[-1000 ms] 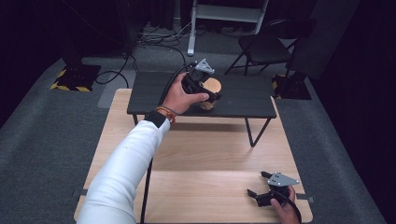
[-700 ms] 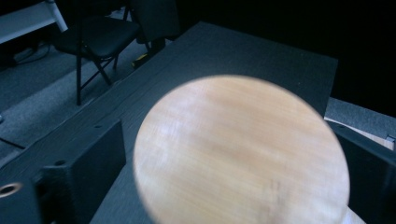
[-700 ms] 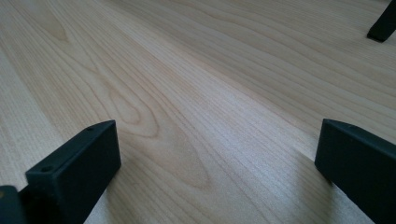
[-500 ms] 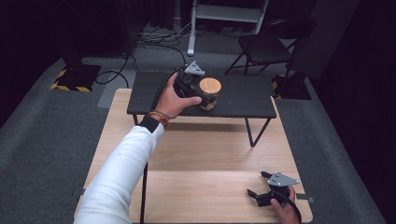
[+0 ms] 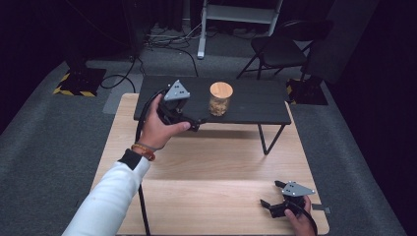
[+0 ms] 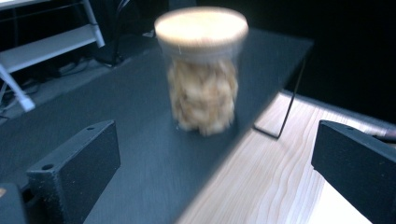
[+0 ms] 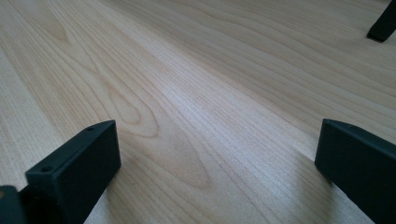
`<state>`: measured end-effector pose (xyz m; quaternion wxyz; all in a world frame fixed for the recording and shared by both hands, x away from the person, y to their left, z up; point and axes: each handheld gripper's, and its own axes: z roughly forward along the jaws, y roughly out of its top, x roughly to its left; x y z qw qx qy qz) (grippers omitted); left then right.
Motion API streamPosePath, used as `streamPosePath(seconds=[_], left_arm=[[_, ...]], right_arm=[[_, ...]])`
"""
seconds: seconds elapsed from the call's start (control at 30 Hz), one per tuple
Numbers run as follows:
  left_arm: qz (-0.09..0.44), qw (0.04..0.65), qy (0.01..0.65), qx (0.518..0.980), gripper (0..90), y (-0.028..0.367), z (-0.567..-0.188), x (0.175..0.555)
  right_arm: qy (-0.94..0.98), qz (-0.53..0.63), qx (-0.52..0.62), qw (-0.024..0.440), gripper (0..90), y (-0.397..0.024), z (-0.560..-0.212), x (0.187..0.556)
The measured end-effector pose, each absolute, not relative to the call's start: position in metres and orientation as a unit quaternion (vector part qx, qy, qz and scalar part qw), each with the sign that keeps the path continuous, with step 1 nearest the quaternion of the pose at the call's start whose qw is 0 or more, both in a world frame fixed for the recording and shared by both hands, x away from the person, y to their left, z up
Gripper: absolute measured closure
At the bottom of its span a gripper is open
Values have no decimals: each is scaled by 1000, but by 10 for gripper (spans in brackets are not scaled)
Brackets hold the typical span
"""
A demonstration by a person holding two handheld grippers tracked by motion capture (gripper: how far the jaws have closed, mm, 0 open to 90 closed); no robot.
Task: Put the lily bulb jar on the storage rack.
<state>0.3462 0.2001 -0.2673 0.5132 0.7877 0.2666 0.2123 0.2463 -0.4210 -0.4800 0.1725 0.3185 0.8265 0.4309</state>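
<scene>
Both grippers' fingers apart: left (image 5: 193, 121) just opened beside jar (image 5: 220, 98), right (image 5: 268, 206) over wood table (image 5: 221, 162).

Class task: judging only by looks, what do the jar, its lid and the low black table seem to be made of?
Jar: clear glass or plastic, since the pale contents show through; which one, unclear.
Lid: tan and matte, probably wood or bamboo.
Low black table: dark matte top with faint grain, perhaps stained wood, on thin black legs that look like metal.
</scene>
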Motion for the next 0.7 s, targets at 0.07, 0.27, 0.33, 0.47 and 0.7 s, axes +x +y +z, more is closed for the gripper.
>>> streamPosePath(seconds=[0.07,0.27,0.33,0.47,0.7], left_arm=[[223,508,264,789,12,204,-278,333],[226,486,273,799,6,215,-303,308],[221,493,280,794,7,220,-312,303],[221,495,282,792,5,228,-330,291],[219,494,299,787,5,237,-368,271]], right_arm=[[827,431,318,172,0,-421,-480,246],[827,431,318,173,0,-421,-480,246],[827,431,318,173,0,-421,-480,246],[827,431,318,173,0,-421,-480,246],[827,431,318,173,0,-420,-480,246]])
